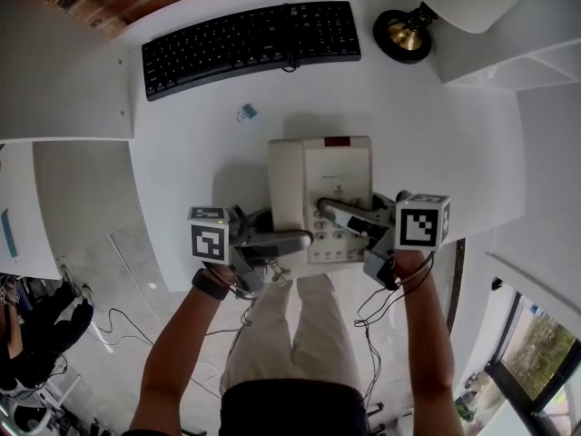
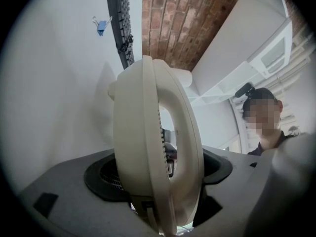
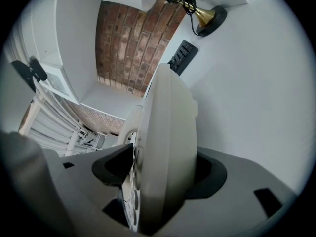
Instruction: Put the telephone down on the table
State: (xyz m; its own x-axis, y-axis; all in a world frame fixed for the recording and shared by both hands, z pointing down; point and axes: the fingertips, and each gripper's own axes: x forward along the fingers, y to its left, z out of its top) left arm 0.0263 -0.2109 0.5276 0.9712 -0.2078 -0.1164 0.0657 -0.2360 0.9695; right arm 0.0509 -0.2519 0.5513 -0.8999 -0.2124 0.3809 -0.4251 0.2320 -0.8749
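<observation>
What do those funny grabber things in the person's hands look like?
Both the left gripper and right gripper are grey with black pads. Each carries a white cube with black square markers. Black cables hang from the right one. A black wristband circles the left wrist.

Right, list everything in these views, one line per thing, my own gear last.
telephone: one, cream, near edge of the table, clamped from both sides
keyboard: one, black, far left of the table
binder clip: one, blue, on the table between keyboard and telephone
desk lamp: one, white shade, brass and black base, far right corner
table: one, white
brick wall: one, reddish, behind the table
bystander: one, dark top, beyond the table
left hand-held gripper: one, grey, shut on the telephone's handset side
right hand-held gripper: one, grey, shut on the keypad side
wristband: one, black, left wrist
</observation>
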